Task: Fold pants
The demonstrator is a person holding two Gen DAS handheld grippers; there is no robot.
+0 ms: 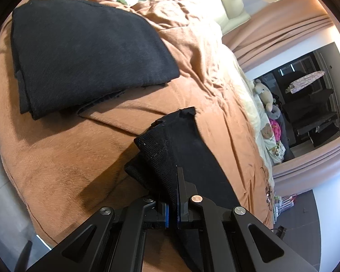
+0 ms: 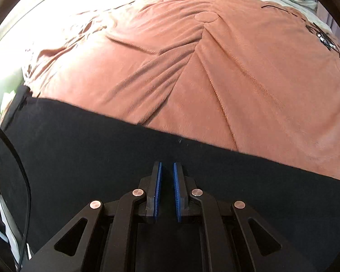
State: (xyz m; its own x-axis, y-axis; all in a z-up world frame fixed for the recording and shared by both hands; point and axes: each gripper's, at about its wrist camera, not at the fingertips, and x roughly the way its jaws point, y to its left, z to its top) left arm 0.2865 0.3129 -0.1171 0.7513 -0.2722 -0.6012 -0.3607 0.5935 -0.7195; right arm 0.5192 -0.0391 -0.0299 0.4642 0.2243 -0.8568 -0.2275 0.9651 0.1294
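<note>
A strip of black pants (image 1: 183,140) runs across the brown blanket (image 1: 56,158) toward the lower right. Its bunched end stands up between the fingers of my left gripper (image 1: 173,176), which is shut on it; the cloth hides the left finger's tip. In the right wrist view the same black pants (image 2: 102,154) lie flat in a wide band across the blanket (image 2: 215,79). My right gripper (image 2: 167,164) hovers over that band, its blue pads nearly together with nothing between them.
A folded black garment (image 1: 83,52) lies on the blanket at the upper left. Stuffed toys (image 1: 265,95) and a patterned sheet line the bed's right edge, beside curtains (image 1: 283,31). A black cable (image 2: 22,170) hangs at the left.
</note>
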